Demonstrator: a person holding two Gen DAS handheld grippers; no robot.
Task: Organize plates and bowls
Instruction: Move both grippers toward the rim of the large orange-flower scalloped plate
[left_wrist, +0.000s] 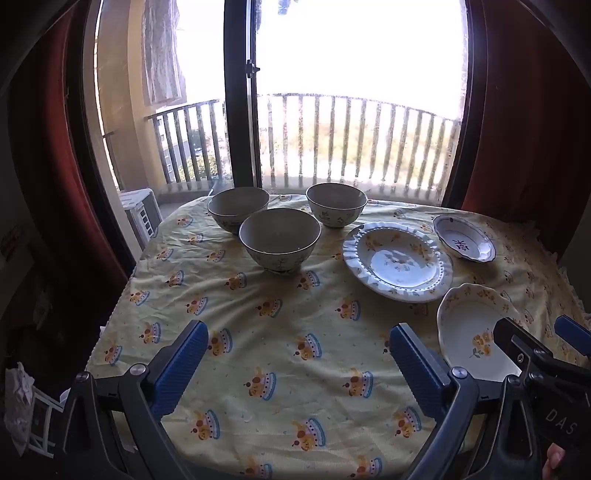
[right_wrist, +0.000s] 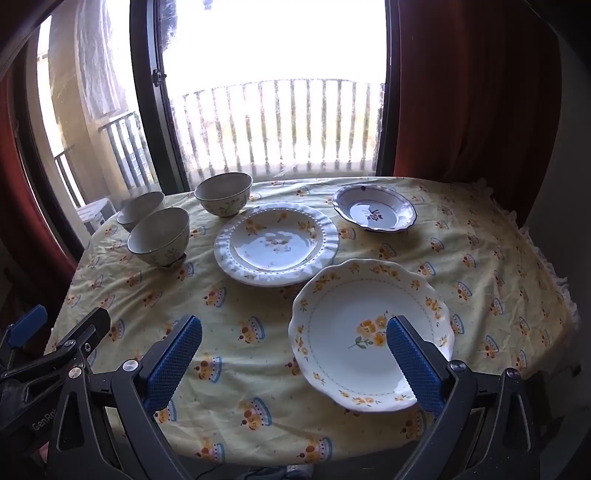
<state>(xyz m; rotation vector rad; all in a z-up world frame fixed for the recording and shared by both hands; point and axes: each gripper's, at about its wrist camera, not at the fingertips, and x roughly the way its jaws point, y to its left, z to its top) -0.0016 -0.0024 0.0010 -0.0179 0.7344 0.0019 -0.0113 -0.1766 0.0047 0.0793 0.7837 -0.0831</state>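
Three flower-patterned bowls stand at the table's far left: the nearest bowl (left_wrist: 279, 240) (right_wrist: 159, 236), a second bowl (left_wrist: 238, 206) (right_wrist: 140, 208) behind it, and a third bowl (left_wrist: 336, 207) (right_wrist: 222, 197) to the right. A ruffled white plate (left_wrist: 397, 260) (right_wrist: 276, 245) lies mid-table. Behind it sits a small blue-rimmed dish (left_wrist: 463, 238) (right_wrist: 373, 212). A scalloped yellow-flower plate (left_wrist: 472, 328) (right_wrist: 362, 332) lies nearest, under the right finger of my right gripper (right_wrist: 295, 328). My left gripper (left_wrist: 297, 334) hovers open over bare cloth. Both hold nothing.
The round table wears a yellow cloth (left_wrist: 280, 325) (right_wrist: 236, 391) printed with cake motifs. Beyond it is a window with a dark frame (left_wrist: 238, 92) and a balcony railing. Red curtains (right_wrist: 472, 92) hang at the sides. A white appliance (left_wrist: 142, 212) stands left of the table.
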